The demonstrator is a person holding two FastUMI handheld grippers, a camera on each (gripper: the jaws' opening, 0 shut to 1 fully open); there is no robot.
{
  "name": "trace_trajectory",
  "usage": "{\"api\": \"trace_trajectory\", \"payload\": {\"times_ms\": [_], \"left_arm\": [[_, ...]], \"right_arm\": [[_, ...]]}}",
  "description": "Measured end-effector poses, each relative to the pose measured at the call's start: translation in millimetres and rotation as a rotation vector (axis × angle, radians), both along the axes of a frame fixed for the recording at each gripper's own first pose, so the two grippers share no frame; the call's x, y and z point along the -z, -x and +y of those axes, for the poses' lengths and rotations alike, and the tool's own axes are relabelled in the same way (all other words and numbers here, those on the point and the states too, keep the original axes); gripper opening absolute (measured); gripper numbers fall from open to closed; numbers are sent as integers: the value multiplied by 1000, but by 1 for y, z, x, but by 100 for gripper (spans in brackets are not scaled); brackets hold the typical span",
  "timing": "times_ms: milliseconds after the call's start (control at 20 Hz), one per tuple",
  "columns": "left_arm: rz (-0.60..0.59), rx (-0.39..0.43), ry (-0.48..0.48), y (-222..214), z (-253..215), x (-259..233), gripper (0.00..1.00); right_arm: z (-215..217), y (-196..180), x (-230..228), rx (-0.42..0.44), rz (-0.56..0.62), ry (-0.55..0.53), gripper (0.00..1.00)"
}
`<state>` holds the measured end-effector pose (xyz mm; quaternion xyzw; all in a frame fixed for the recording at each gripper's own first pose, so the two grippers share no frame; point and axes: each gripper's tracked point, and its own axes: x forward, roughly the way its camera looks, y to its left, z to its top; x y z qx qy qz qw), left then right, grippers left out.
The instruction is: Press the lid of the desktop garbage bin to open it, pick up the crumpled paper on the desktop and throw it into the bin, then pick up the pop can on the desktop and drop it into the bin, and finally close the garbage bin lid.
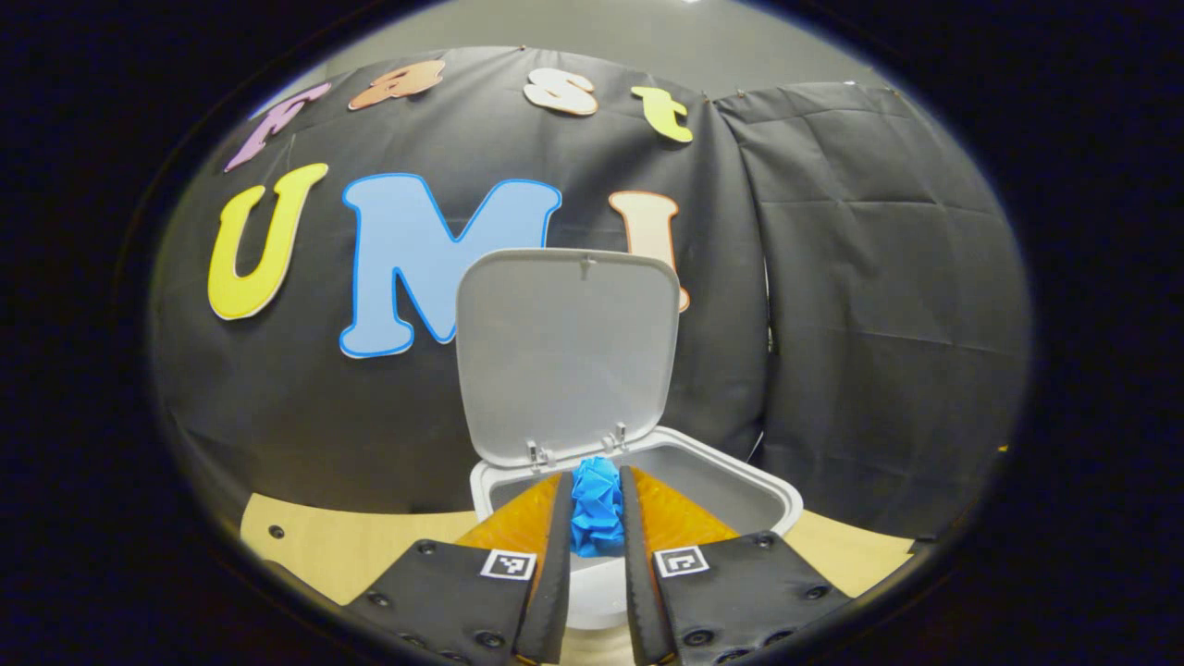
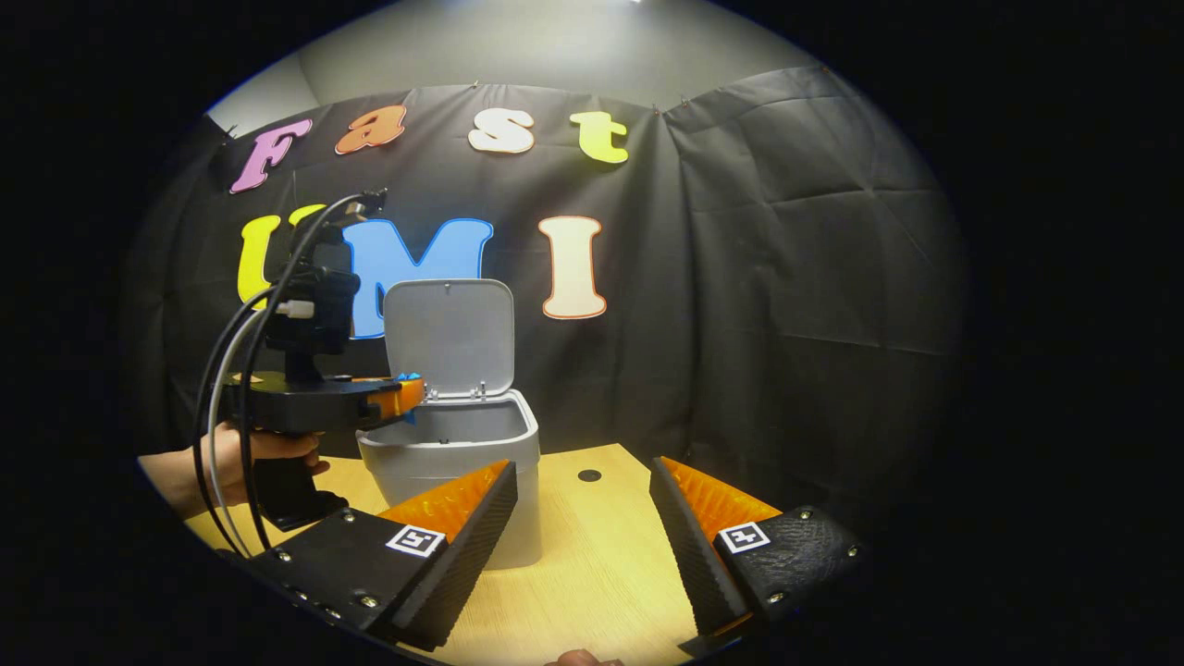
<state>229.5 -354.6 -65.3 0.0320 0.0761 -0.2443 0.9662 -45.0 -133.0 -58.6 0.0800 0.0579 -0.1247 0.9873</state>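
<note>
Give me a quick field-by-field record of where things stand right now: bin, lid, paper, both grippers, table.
bin: grey desktop garbage bin standing on the table, open
lid: lid swung up, near upright behind the opening
paper: blue crumpled paper pinched between the left jaws, over the bin's opening
left gripper: left gripper shut on the paper, held by a hand
right gripper: right gripper open, holding nothing, low over the table
table: wooden table

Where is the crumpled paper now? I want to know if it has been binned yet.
Not yet: in the left gripper view the crumpled paper is pinched in the left gripper, above the front rim of the bin, whose lid stands open.
</note>
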Motion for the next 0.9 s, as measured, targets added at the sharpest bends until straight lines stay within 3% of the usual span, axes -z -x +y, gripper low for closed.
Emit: {"api": "trace_trajectory", "payload": {"times_ms": [200, 250, 300, 550, 600, 900], "left_arm": [[15, 4, -20, -2, -1, 9, 40], [20, 4, -19, -3, -1, 10, 49], [26, 5, -16, -3, 0, 11, 48], [44, 18, 13, 3, 0, 9, 96], [44, 18, 17, 5, 3, 6, 100], [13, 9, 59, 29, 32, -16, 97]], "right_arm": [[1, 1, -1, -6, 3, 7, 93], [2, 1, -1, -6, 3, 9, 93], [2, 1, 0, -9, 3, 12, 93], [4, -2, 0, -26, 9, 17, 93], [5, -2, 1, -31, 8, 20, 93], [32, -9, 9, -89, 23, 21, 92]]}}
